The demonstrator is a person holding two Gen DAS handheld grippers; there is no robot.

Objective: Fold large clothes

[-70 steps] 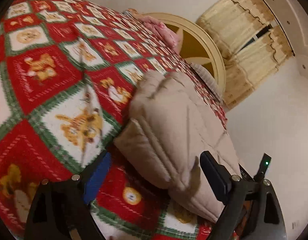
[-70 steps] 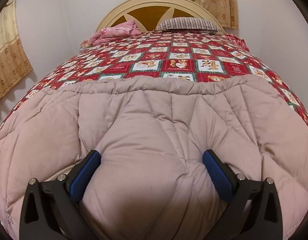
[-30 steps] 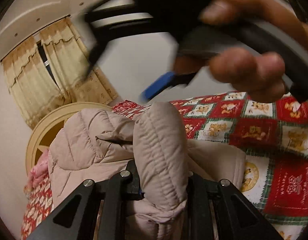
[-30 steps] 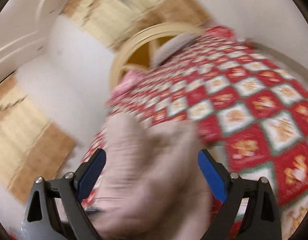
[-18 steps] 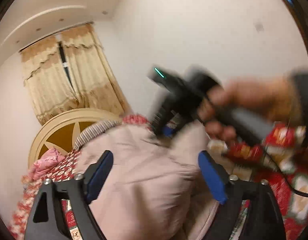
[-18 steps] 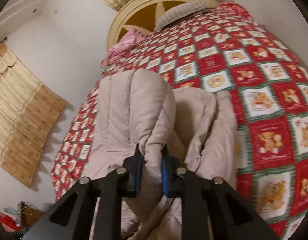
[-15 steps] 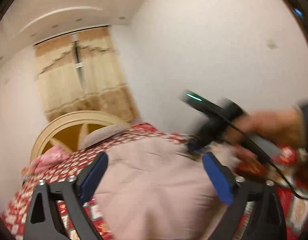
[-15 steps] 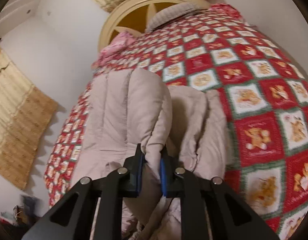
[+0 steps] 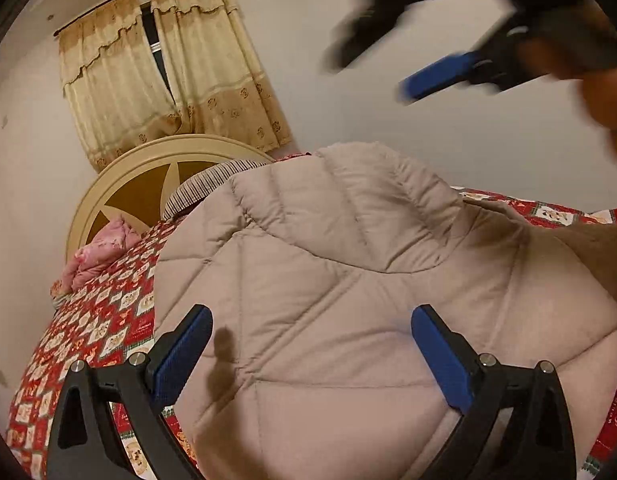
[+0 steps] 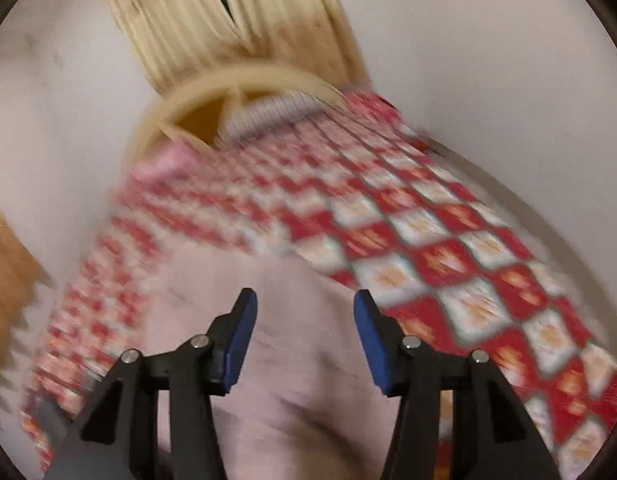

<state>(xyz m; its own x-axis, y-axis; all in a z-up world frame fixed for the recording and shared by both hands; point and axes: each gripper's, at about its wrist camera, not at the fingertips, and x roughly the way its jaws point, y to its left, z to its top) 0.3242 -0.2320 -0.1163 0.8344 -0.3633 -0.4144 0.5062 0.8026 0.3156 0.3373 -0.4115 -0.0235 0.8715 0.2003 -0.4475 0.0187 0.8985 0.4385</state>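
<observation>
A beige quilted puffer jacket (image 9: 348, 288) lies bunched and folded over on the bed's red patchwork cover (image 9: 88, 336). My left gripper (image 9: 312, 344) is open and empty, its blue pads spread just above the jacket. My right gripper (image 10: 304, 332) is open and empty above the jacket (image 10: 292, 380); that view is blurred by motion. In the left wrist view the right gripper (image 9: 440, 76) shows blurred at the upper right, held by a hand above the jacket.
A round cream headboard (image 9: 148, 176) stands at the bed's far end, with a striped pillow (image 9: 204, 188) and a pink bundle (image 9: 96, 256) beside it. Yellow curtains (image 9: 168, 72) hang behind. White walls border the bed's sides.
My right gripper has let go of the jacket fold and lifted away, open. My left gripper, open since its earlier release, now sits lower over the jacket.
</observation>
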